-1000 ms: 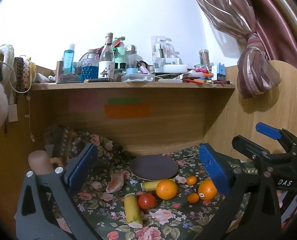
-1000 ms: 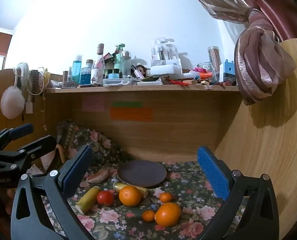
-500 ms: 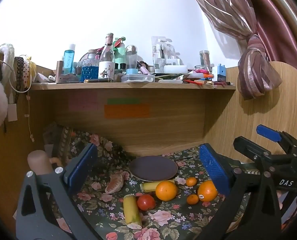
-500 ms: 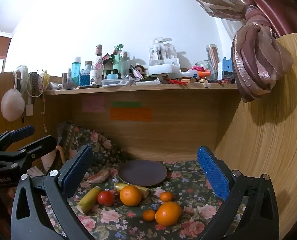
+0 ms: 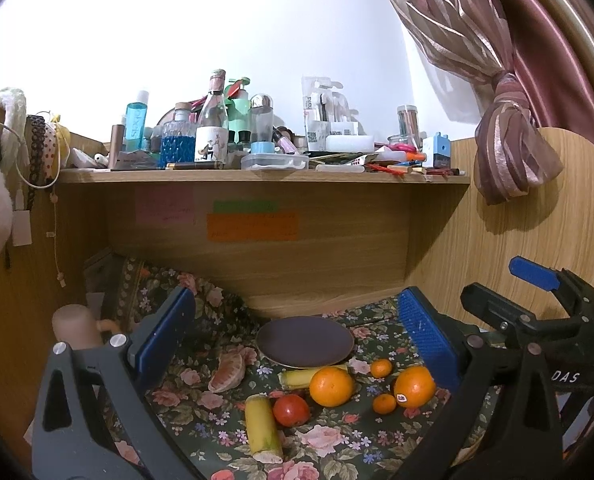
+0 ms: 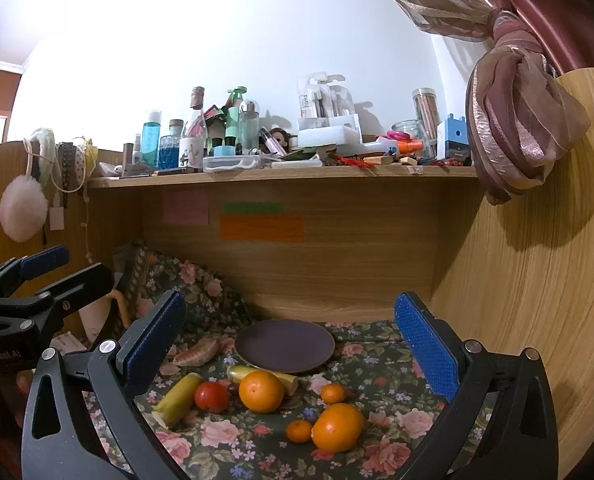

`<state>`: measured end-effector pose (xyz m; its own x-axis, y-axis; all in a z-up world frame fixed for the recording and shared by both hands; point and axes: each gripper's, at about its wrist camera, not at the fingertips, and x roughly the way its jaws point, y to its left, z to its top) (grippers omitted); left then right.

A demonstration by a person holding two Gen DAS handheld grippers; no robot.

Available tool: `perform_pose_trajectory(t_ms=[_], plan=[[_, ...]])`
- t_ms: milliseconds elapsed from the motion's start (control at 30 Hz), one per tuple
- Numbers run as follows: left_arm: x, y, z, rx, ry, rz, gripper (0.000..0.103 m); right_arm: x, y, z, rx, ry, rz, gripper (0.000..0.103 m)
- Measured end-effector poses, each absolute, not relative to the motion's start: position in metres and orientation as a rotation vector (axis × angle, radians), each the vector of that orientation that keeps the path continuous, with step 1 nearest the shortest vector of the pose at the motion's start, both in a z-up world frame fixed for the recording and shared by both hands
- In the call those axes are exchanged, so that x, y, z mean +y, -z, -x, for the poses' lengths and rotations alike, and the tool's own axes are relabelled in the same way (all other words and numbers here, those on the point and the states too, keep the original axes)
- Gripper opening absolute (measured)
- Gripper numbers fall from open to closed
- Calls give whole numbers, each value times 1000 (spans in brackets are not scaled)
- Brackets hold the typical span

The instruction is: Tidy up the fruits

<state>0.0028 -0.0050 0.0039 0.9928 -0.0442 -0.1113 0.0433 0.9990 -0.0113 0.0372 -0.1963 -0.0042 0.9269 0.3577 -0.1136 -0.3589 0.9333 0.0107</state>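
Observation:
A dark round plate (image 5: 305, 340) (image 6: 284, 345) lies empty on the floral cloth (image 5: 217, 432) at the back. In front of it lie two oranges (image 5: 331, 386) (image 5: 414, 386), two small tangerines (image 5: 381, 368) (image 5: 384, 403), a red tomato (image 5: 291, 410), two yellow banana pieces (image 5: 262, 428) (image 5: 303, 377) and a peeled citrus piece (image 5: 227, 372). The fruits also show in the right wrist view, with the near orange (image 6: 337, 427) and the tomato (image 6: 212, 397). My left gripper (image 5: 297, 336) is open and empty above the fruits. My right gripper (image 6: 285, 340) is open and empty too.
A wooden shelf (image 5: 257, 178) crowded with bottles and clutter hangs above the nook. Wooden walls close the back and both sides. A tied curtain (image 5: 509, 152) hangs at the right. A beige cylinder (image 5: 75, 326) stands at the left. Sticky notes (image 5: 253, 226) are on the back panel.
Both grippers have shifted only slightly; the fruits and the plate have stayed where they were. Both stay open.

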Motion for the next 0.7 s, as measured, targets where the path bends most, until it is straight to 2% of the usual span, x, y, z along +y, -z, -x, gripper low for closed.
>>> perform_pose_trajectory(t_ms=[700], plan=[[-6, -3, -3, 108, 44, 12, 103, -192, 4, -36, 105, -372, 2, 103]])
